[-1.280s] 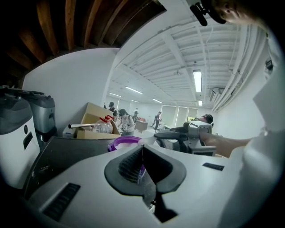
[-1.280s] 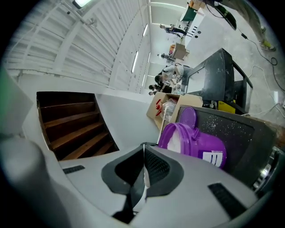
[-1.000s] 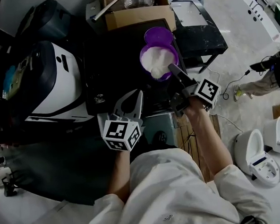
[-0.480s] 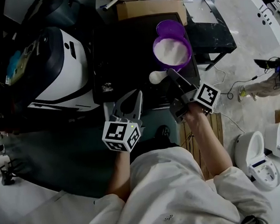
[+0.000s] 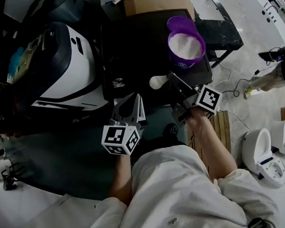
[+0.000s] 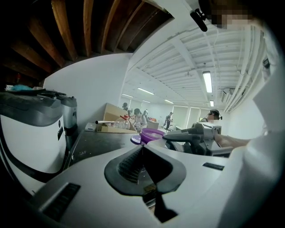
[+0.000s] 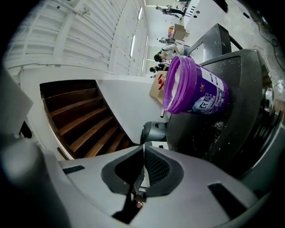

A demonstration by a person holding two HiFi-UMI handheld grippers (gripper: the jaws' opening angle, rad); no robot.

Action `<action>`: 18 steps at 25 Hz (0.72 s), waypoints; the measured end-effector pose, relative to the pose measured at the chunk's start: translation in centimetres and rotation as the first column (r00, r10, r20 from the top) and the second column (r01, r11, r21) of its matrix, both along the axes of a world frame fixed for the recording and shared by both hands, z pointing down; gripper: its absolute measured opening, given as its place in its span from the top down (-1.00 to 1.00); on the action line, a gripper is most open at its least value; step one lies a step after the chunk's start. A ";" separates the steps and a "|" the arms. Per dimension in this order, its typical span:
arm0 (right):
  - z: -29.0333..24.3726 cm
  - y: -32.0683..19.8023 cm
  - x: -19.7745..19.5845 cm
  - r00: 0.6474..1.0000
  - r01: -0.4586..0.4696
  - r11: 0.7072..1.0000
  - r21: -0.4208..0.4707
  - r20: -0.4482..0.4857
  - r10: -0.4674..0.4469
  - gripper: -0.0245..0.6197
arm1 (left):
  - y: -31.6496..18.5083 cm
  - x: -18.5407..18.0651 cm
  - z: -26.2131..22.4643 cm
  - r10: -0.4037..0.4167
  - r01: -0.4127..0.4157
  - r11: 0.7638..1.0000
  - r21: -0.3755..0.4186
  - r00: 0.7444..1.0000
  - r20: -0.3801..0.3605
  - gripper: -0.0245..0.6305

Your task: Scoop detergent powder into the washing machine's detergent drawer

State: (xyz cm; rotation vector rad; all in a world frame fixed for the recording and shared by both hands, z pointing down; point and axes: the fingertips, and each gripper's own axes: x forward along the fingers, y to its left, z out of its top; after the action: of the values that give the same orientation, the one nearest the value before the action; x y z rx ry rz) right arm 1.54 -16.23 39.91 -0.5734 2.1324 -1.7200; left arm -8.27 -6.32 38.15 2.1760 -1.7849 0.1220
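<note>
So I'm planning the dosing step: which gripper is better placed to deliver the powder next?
Right. The right gripper is shut on the scoop, which is loaded with white powder and is outside the purple tub. The left gripper is shut on nothing, nearer the person.

- Far side from me: a cardboard box point(image 5: 157, 5), open at the top.
- Just right of it, a black side table point(image 5: 221, 26) on the grey floor point(image 5: 253, 41).
- Lower right: two white toilet-like units point(image 5: 263, 159) side by side, near some wooden slats point(image 5: 222, 130).
- Overhead, dark wooden beams point(image 6: 67, 31).
</note>
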 end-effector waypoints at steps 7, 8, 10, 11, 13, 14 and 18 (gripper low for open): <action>1.8 3.5 -2.5 0.998 0.023 1.000 0.007 -0.058 -0.022 0.90 | 2.3 -2.8 1.3 0.010 -0.010 1.000 -0.019 1.000 -0.011 0.87; 2.1 3.9 -2.9 0.998 0.024 1.000 0.008 -0.064 -0.023 0.90 | 2.5 -3.1 1.5 0.016 -0.016 1.000 -0.022 1.000 -0.013 0.86; 2.7 4.8 -3.4 0.996 0.028 1.000 0.012 -0.080 -0.027 0.90 | 2.9 -3.5 1.8 0.031 -0.031 0.999 -0.028 0.999 -0.016 0.87; 3.0 5.2 -3.7 0.996 0.030 0.999 0.015 -0.088 -0.029 0.90 | 3.2 -3.7 1.9 0.039 -0.039 0.999 -0.032 0.999 -0.016 0.87; 3.8 5.9 -4.1 0.995 0.032 0.999 0.022 -0.097 -0.030 0.90 | 3.5 -4.3 2.4 0.051 -0.052 0.998 -0.040 0.999 -0.016 0.86; 4.2 6.2 -4.2 0.994 0.032 0.999 0.025 -0.102 -0.029 0.90 | 3.7 -4.6 2.6 0.055 -0.056 0.997 -0.044 0.998 -0.019 0.86; 6.0 7.7 -4.4 0.991 0.020 1.000 0.017 -0.136 -0.017 0.90 | 4.5 -5.5 3.6 0.074 -0.076 0.995 -0.060 0.997 -0.035 0.86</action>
State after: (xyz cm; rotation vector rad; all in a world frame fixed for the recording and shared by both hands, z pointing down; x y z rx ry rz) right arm -2.90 -8.50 45.96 -0.6856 2.2506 -1.7139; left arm -13.79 -1.85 41.77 2.1894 -1.6610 0.1559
